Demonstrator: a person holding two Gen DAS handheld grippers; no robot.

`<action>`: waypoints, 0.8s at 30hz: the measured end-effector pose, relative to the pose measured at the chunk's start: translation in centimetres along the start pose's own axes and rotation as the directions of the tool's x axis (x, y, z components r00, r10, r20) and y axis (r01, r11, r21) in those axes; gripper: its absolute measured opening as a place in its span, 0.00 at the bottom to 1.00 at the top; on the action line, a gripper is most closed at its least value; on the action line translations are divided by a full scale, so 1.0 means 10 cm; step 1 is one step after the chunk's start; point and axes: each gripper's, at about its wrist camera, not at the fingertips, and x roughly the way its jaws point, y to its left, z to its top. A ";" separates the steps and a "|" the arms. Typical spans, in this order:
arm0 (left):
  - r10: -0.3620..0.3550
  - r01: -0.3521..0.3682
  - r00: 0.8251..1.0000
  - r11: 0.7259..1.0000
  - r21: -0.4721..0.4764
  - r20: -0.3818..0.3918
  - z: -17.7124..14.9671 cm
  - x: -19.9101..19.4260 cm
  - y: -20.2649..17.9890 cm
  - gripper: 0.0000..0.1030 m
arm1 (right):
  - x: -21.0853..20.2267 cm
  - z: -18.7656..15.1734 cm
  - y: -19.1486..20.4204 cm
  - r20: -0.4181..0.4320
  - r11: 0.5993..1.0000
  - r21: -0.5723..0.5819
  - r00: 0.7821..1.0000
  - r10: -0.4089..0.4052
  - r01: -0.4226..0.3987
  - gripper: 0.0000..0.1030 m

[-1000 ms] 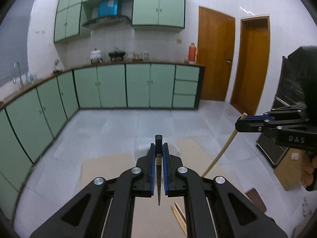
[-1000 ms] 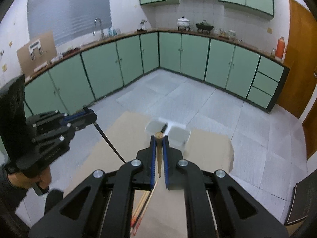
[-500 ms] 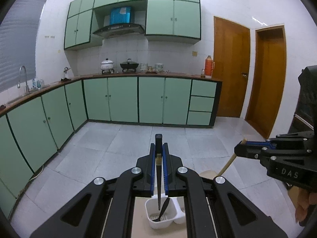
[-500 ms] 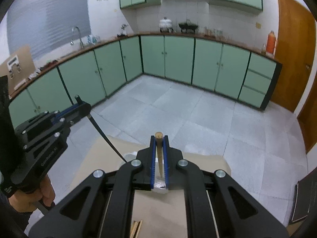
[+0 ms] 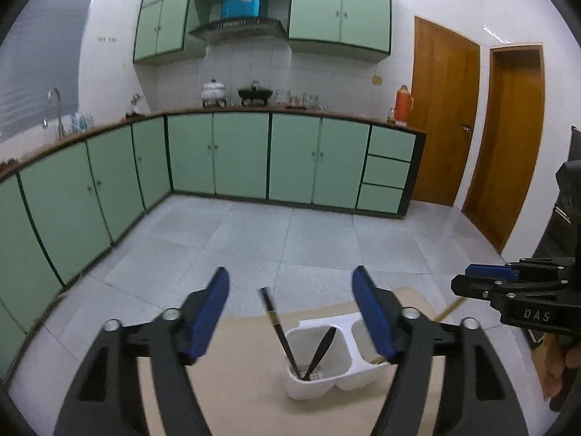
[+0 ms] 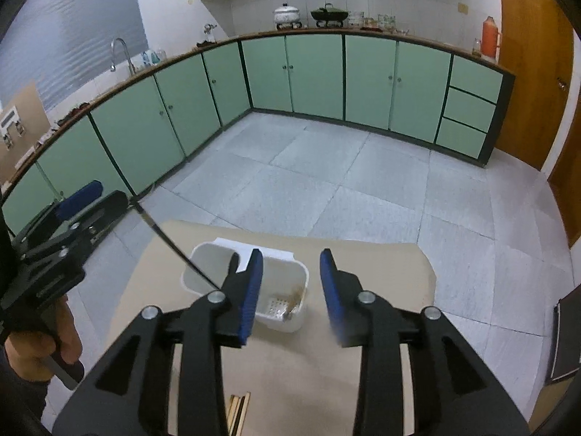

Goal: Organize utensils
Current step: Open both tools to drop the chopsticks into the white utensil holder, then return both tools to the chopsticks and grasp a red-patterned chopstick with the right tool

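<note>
Left gripper [image 5: 290, 312], low centre of its own view: jaws opening, blue pads [image 5: 208, 316] wide apart, nothing pressed between them. Black chopstick [image 5: 277, 330] standing free in the gap, tilted, upper end toward the upper left, lower end down in the caddy [image 5: 326, 385]. Beside it in the same compartment, a dark utensil [image 5: 319, 352] leaning the other way. White two-compartment caddy sitting on a tan board [image 5: 247, 381] at the bottom centre of the frame, right compartment partly hidden behind the right finger.

Right gripper [image 6: 290, 290], low centre of its own view: jaws opening, pads apart, nothing gripped. Below the gap, the caddy [image 6: 279, 316], with a brownish blurred thing [image 6: 296, 298] in the right compartment near its perforated floor; cannot tell what it is. In the left compartment, the chopstick [image 6: 170, 243] slanting up toward the left gripper [image 6: 90, 203] at mid left, with a hand [image 6: 40, 341] under it at lower left. Pale sticks [image 6: 238, 414] lying on the board [image 6: 381, 265] at the bottom edge.

Right gripper [image 5: 508, 287] at the right edge of the left view, marked DAS, a thin pale stick [image 5: 450, 307] slanting below it.
</note>
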 end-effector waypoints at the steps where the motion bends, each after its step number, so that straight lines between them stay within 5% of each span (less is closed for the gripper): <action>1: -0.002 0.002 1.000 1.000 0.006 0.003 -0.01 -0.09 0.00 0.75 | -0.06 -0.03 0.00 0.011 1.000 0.001 1.000 0.002 -0.002 0.33; 4: 0.005 -0.005 1.000 1.000 0.022 0.006 -0.10 -0.41 0.03 0.94 | -0.36 -0.27 0.00 0.062 1.000 0.007 0.998 -0.007 0.007 0.49; 8: -0.019 0.020 1.000 0.998 0.060 -0.023 -0.46 -0.87 0.02 0.94 | -0.72 -0.77 0.04 0.116 1.000 -0.011 0.993 -0.002 0.003 0.54; 14: -0.027 0.033 0.998 0.994 0.103 -0.064 -1.37 -1.50 -0.10 0.94 | -1.03 -2.07 0.26 0.153 0.997 -0.079 0.988 -0.007 0.019 0.55; 20: -0.007 0.015 0.996 0.996 0.084 -0.089 -2.44 -1.95 -0.22 0.94 | -0.78 -3.51 0.50 0.005 0.995 -0.084 0.999 0.051 -0.050 0.36; 24: -0.045 0.051 0.991 0.998 0.040 -0.128 -2.90 -2.09 -0.28 0.94 | -0.65 -3.98 0.75 -0.052 0.986 -0.158 0.998 0.044 -0.052 0.30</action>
